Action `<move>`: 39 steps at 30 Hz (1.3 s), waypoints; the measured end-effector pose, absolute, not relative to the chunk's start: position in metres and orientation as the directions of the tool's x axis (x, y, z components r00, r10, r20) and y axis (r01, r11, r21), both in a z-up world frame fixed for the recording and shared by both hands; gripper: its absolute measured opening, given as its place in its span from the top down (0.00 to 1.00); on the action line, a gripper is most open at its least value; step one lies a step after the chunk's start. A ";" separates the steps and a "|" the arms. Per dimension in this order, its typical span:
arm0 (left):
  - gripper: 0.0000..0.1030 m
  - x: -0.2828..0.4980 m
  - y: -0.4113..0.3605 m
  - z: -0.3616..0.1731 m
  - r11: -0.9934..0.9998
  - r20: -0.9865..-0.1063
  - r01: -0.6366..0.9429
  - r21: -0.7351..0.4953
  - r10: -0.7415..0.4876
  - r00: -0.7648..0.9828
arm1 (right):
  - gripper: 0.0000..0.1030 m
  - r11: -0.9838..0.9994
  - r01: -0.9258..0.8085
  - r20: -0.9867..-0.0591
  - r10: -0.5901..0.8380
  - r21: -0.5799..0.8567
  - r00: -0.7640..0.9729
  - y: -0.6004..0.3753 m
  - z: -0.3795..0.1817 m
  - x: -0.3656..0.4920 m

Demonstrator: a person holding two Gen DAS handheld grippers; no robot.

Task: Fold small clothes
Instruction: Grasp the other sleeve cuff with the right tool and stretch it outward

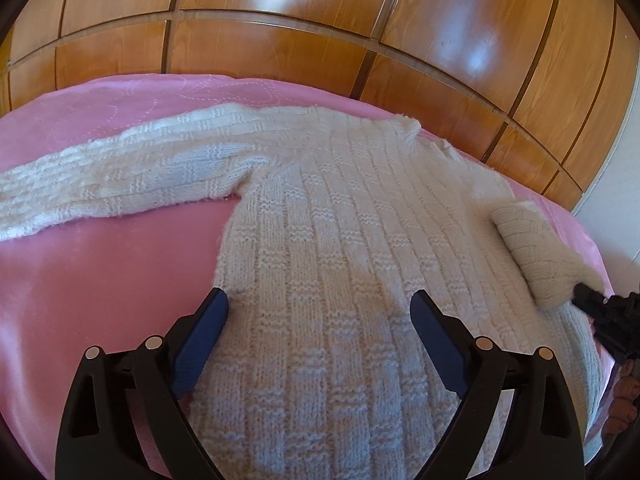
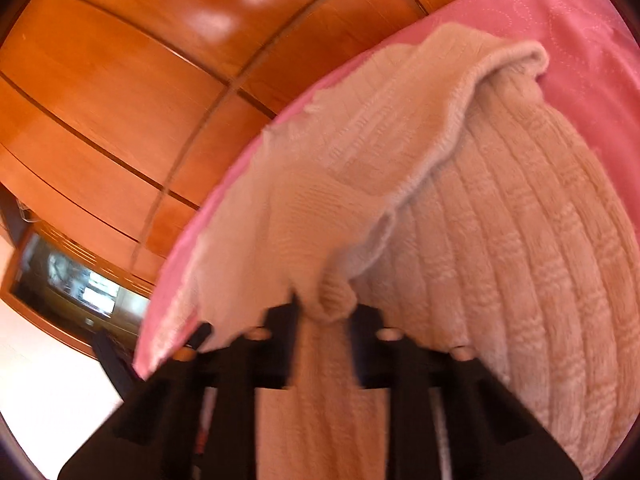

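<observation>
On the pink bedspread (image 1: 100, 264), before wooden wardrobe doors (image 1: 280, 52), left gripper (image 1: 320, 312) fingers spread over the sweater (image 1: 340, 208); right gripper (image 2: 326, 312) pinches its sleeve (image 2: 304, 208).

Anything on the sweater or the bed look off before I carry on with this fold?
Nothing damaged. The white knit sweater lies lopsided on the pink bedspread: one sleeve stretched flat, the other sleeve bunched in the shut right tongs. The left tongs hover open over the hem.
</observation>
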State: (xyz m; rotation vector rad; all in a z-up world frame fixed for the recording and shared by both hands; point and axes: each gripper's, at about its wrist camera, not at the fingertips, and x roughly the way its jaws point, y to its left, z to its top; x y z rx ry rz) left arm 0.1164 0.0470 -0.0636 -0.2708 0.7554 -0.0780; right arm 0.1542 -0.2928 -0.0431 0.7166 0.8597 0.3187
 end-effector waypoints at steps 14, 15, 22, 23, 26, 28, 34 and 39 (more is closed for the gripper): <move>0.10 0.119 0.044 -0.064 0.967 -0.673 -0.027 -0.254 -0.156 0.723 | 0.94 0.929 0.234 -0.635 0.000 0.285 0.773 -0.433 0.020 0.133; 0.09 0.119 0.043 -0.064 0.967 -0.674 -0.026 -0.252 -0.156 0.722 | 0.94 0.930 0.259 -0.637 -0.036 0.261 0.770 -0.443 0.021 0.132; 0.07 0.121 0.041 -0.066 0.971 -0.680 -0.018 -0.238 -0.153 0.717 | 0.94 0.883 0.468 -0.593 -0.354 0.044 0.723 -0.514 0.027 0.132; 0.06 0.121 0.041 -0.066 0.972 -0.681 -0.019 -0.233 -0.150 0.716 | 0.94 0.869 0.494 -0.586 -0.388 0.025 0.711 -0.522 0.027 0.134; 0.05 0.123 0.039 -0.066 0.975 -0.686 -0.015 -0.222 -0.145 0.713 | 0.94 0.831 0.557 -0.606 -0.437 0.012 0.664 -0.547 0.015 0.139; 0.05 0.124 0.039 -0.067 0.975 -0.687 -0.012 -0.221 -0.147 0.711 | 0.94 0.799 0.601 -0.639 -0.462 0.001 0.615 -0.562 -0.002 0.140; 0.04 0.125 0.040 -0.068 0.975 -0.689 -0.005 -0.223 -0.153 0.708 | 0.86 0.723 0.690 -0.730 -0.487 -0.028 0.480 -0.576 -0.051 0.144; 0.04 0.125 0.040 -0.067 0.975 -0.691 -0.006 -0.220 -0.152 0.707 | 0.41 0.644 0.762 -0.731 -0.489 0.065 0.476 -0.574 -0.047 0.117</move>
